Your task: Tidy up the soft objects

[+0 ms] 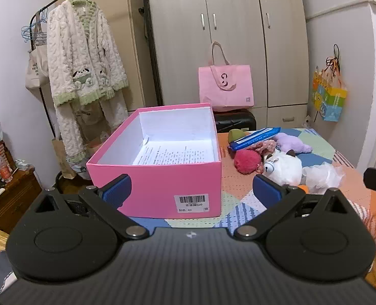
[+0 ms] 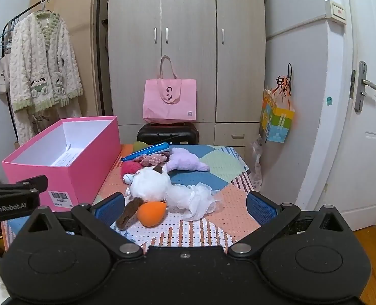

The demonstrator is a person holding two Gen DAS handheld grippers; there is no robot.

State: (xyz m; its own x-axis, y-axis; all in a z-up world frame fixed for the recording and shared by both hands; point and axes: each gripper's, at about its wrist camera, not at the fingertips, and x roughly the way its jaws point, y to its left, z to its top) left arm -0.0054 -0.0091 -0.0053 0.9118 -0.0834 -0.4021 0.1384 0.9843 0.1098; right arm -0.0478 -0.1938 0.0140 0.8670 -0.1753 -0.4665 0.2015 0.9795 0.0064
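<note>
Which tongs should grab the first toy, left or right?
Right. The right tongs are open and face the white plush cat and orange sponge. The left tongs, also open, face the pink box, with the toys off to their side.

Box (image 2: 61, 157) stood left on table (image 2: 213, 218); plush cat (image 2: 149, 185) right of it, sponge (image 2: 151, 213) before cat, suitcase (image 2: 167, 133) behind table.
</note>
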